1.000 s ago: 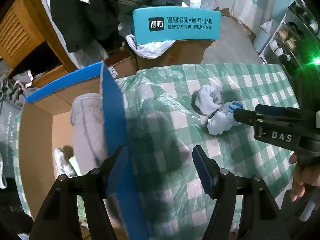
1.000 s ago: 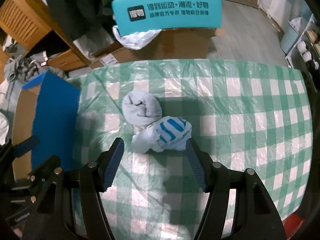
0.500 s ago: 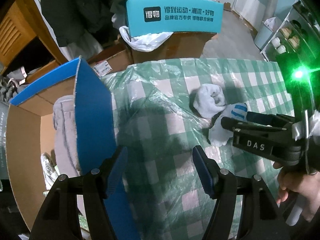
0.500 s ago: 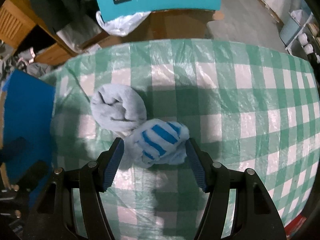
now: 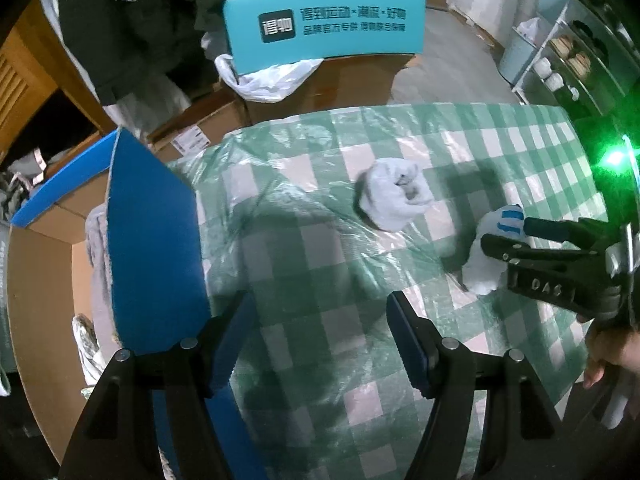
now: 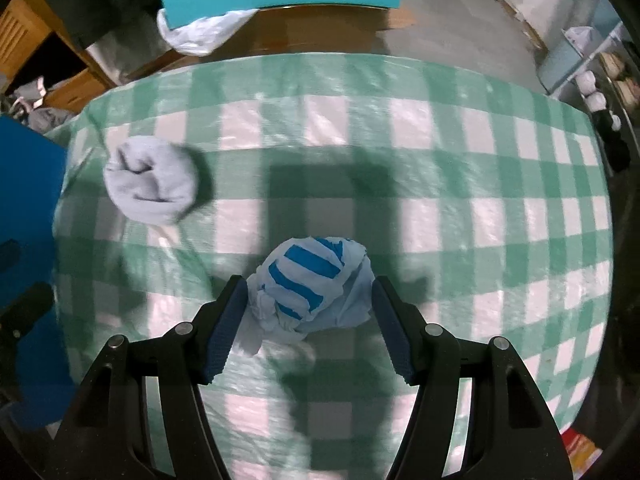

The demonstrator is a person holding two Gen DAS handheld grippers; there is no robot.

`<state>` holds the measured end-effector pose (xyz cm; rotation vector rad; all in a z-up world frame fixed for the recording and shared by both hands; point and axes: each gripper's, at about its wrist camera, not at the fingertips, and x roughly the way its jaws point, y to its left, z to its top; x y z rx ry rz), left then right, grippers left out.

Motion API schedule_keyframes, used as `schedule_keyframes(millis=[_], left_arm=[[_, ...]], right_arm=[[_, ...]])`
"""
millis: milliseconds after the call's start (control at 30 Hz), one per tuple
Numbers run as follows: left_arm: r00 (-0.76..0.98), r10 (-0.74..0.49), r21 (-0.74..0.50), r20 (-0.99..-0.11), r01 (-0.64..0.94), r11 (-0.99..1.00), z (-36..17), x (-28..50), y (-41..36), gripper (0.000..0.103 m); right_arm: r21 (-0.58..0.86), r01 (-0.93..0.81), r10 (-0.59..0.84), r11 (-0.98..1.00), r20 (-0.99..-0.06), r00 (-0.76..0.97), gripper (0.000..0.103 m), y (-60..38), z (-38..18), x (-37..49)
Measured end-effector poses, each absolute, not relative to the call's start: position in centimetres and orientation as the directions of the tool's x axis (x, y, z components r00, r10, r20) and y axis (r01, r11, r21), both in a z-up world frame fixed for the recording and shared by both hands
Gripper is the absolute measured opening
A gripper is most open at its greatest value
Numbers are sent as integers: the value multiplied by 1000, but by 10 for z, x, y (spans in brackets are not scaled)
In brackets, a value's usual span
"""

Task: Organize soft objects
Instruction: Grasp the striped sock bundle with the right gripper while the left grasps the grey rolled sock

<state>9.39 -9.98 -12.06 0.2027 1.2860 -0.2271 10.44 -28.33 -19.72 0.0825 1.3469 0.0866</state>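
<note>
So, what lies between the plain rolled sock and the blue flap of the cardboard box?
Nothing: between the plain rolled sock and the blue flap the left wrist view shows only bare checked tablecloth, wrinkled under its plastic cover.

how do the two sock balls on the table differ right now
The striped sock ball has blue bands; the plain sock ball is solid pale grey. The striped one sits between the right gripper jaws; the plain one lies apart, nearer the blue box flap. Both are rolled bundles on the checked cloth.
</note>
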Motion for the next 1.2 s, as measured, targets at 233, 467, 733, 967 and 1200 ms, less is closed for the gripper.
schedule_keyframes(millis=[233,467,733,967,1200], left_arm=[[259,-48,32,-965,296,955,-125,94,-113,70],[258,-55,23,-964,289,957,-128,99,-118,70],[254,-82,-8,-964,280,960,-135,111,-126,70],[254,-85,-4,-963,302,953,-139,123,-144,71],[247,-105,-37,-963,265,964,-147,137,-153,79]], right_arm=[[246,76,218,966,-940,263,64,-307,-191,99],[226,75,203,971,-952,230,64,-297,-207,104],[183,18,176,983,-964,198,47,-292,-217,100],[190,-5,186,982,-951,247,43,-306,-202,95],[213,10,200,977,-930,308,43,-321,-178,95]])
